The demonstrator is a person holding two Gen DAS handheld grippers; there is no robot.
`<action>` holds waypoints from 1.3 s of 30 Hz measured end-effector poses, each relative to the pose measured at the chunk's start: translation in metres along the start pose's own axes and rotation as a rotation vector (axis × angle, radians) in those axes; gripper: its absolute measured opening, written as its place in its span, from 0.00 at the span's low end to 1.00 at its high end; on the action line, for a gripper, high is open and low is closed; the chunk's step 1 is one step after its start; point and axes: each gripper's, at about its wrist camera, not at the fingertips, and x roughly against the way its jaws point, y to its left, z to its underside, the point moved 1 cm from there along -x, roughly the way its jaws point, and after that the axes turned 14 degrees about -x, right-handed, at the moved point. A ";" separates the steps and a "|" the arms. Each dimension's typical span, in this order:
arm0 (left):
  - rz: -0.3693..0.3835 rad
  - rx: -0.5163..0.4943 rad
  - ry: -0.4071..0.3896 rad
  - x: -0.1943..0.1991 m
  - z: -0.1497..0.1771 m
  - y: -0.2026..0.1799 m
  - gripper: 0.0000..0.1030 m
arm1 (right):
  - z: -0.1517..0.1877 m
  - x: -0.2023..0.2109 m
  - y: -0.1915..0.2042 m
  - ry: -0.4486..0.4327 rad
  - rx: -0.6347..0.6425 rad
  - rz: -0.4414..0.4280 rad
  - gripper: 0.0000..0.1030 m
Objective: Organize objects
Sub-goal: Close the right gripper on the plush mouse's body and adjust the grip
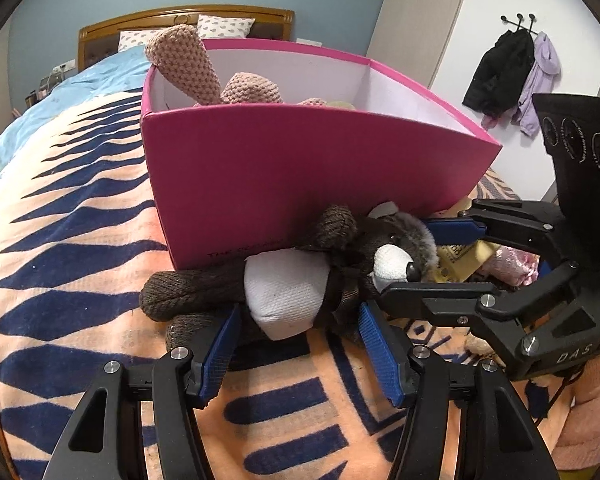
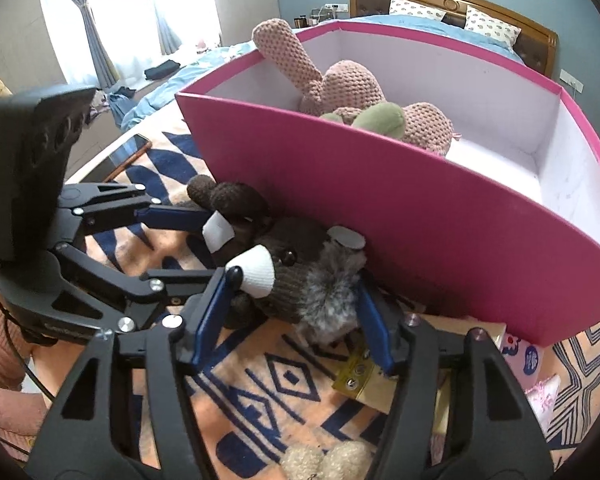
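Observation:
A brown knitted koala plush (image 1: pixel 284 288) with a white belly and grey fluffy ears lies on the bed blanket, pressed against the near wall of a pink box (image 1: pixel 300 168). My left gripper (image 1: pixel 299 308) is shut on its body, one blue pad on each side of the belly. My right gripper (image 2: pixel 295 280) is shut on the koala's head (image 2: pixel 304 248), with one pad at the white snout and the other in the grey fur. Each gripper also shows in the other's view: the right gripper (image 1: pixel 406 258), the left gripper (image 2: pixel 212 240). Inside the pink box (image 2: pixel 380 208) lies a pink crochet bunny (image 2: pixel 348 84).
A gold packet (image 2: pixel 364 380) and pink packets (image 2: pixel 528 360) lie on the orange and navy blanket (image 1: pixel 80 240) right of the koala. A beige knitted toy (image 2: pixel 324 460) sits under my right gripper. A tablet (image 2: pixel 128 152) lies at the bed's left edge. Coats (image 1: pixel 500 72) hang on the wall.

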 end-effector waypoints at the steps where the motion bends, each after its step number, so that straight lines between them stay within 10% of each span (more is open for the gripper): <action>1: 0.010 0.005 -0.006 0.002 0.000 0.000 0.60 | 0.000 0.001 -0.001 0.000 -0.008 -0.013 0.58; 15: 0.046 -0.067 -0.099 0.044 -0.014 -0.026 0.58 | 0.004 0.050 0.001 -0.076 -0.025 -0.112 0.52; 18: 0.088 -0.110 -0.121 0.046 -0.020 -0.039 0.57 | 0.002 0.060 0.004 -0.073 -0.034 -0.207 0.28; 23: 0.035 -0.135 -0.068 0.038 -0.009 -0.039 0.57 | 0.006 0.051 -0.004 -0.058 -0.059 -0.149 0.28; 39: 0.013 -0.076 -0.049 0.038 0.005 -0.007 0.58 | 0.064 0.044 0.019 -0.012 0.114 0.008 0.65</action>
